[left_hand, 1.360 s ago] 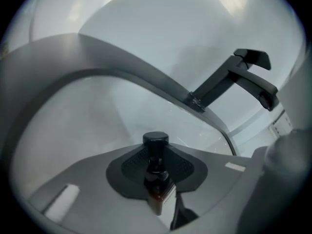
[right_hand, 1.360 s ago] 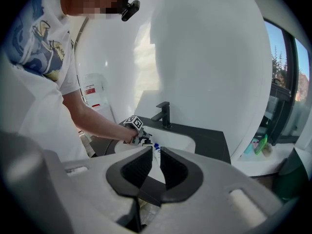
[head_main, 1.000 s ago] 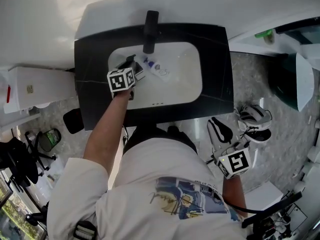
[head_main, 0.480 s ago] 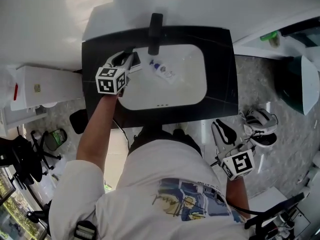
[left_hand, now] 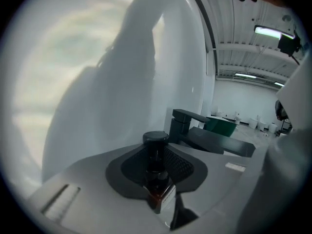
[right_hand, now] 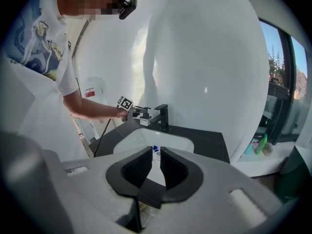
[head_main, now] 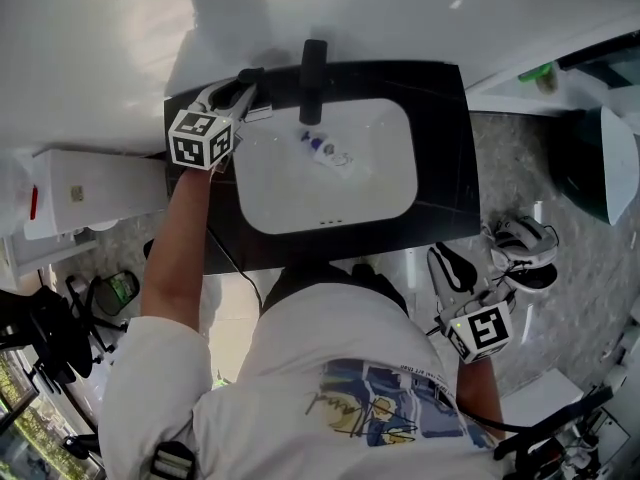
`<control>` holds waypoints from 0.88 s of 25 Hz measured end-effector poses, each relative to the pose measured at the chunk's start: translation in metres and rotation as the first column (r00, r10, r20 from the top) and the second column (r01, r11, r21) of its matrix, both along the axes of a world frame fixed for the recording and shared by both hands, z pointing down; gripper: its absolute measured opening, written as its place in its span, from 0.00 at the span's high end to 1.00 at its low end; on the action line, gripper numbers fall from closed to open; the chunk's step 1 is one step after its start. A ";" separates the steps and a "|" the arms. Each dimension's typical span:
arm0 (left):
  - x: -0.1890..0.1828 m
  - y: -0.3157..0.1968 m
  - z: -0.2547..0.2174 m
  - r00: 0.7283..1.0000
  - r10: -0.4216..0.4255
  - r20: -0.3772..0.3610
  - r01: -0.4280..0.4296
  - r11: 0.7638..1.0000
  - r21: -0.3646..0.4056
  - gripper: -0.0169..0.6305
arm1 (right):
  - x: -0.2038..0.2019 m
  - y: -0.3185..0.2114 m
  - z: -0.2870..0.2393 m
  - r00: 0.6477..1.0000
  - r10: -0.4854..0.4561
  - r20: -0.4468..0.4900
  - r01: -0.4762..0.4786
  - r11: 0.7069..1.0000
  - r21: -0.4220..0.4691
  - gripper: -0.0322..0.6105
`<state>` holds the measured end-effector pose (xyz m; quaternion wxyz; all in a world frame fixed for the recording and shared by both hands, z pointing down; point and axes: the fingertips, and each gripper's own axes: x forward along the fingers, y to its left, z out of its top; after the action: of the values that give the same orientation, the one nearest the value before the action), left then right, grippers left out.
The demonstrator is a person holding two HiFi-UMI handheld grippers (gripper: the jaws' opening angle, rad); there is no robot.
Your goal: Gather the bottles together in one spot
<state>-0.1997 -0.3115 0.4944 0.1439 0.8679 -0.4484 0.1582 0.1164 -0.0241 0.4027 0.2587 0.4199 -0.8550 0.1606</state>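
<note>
My left gripper [head_main: 243, 93] is shut on a small dark bottle [left_hand: 157, 186] with a black cap and a white label, which stands upright between the jaws. It is over the back left corner of the black counter [head_main: 440, 138], left of the black faucet [head_main: 312, 68]. The right gripper view shows the same held bottle [right_hand: 144, 116] beside the faucet [right_hand: 163, 115]. A white bottle with a blue cap [head_main: 328, 150] lies in the white basin [head_main: 380, 183]. My right gripper [head_main: 447, 266] hangs low at the person's right side, away from the sink. Its jaws stand narrowly open with nothing between them [right_hand: 156, 165].
A white box-shaped unit [head_main: 80, 183] stands left of the counter. Green bottles [right_hand: 260, 144] sit on a ledge by the window at the right. Black-and-white shoes [head_main: 520, 246] lie on the speckled floor near my right gripper. A curved white wall rises behind the sink.
My left gripper has carried the dark bottle from the basin's left rim back and left to the counter's rear corner. The right gripper has barely moved.
</note>
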 end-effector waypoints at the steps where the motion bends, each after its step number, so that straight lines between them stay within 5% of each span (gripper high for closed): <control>1: -0.001 -0.005 0.002 1.000 0.006 0.002 -0.006 1.000 0.003 0.84 | -0.001 -0.001 0.000 1.000 0.004 -0.003 -0.004 1.000 -0.002 0.87; 22: -0.011 -0.024 0.022 1.000 0.003 -0.015 -0.001 0.996 0.087 0.84 | -0.011 -0.006 0.005 0.999 0.009 -0.031 -0.010 0.999 -0.034 0.87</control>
<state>-0.2109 -0.3353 0.5165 0.1091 0.8750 -0.4528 0.1321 0.1057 -0.0303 0.4075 0.2784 0.4220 -0.8459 0.1700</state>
